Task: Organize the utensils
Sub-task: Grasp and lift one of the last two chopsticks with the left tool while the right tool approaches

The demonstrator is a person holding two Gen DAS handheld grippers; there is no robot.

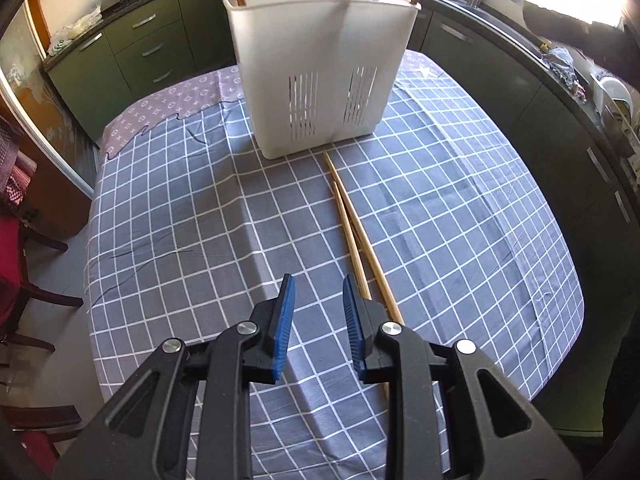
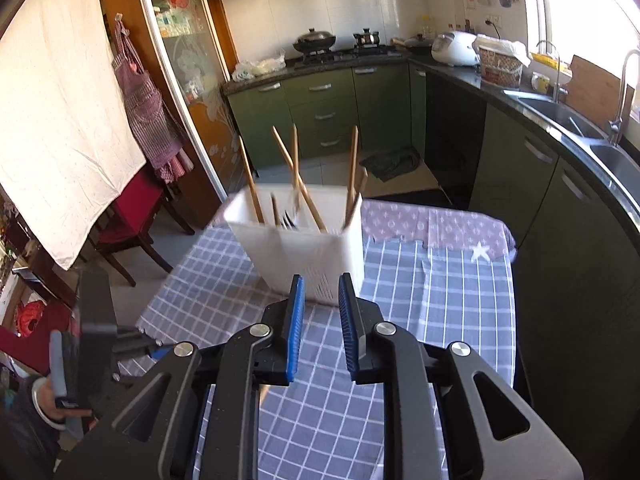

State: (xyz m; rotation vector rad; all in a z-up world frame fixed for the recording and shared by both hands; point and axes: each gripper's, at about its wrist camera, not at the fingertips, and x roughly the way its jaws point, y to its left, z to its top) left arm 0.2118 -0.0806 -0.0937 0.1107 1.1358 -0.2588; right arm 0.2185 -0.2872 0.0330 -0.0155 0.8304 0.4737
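A white slotted utensil holder stands on the checked tablecloth at the far side, with several wooden chopsticks and a pale utensil sticking out. Two wooden chopsticks lie on the cloth in front of it, running toward me. My left gripper is open and empty above the cloth, just left of their near ends. In the right wrist view the holder holds several chopsticks and a fork. My right gripper is open and empty, raised in front of the holder.
Green kitchen cabinets and a dark counter with a sink run behind and to the right of the table. Red chairs stand at the left. The left gripper's body shows at lower left of the right wrist view.
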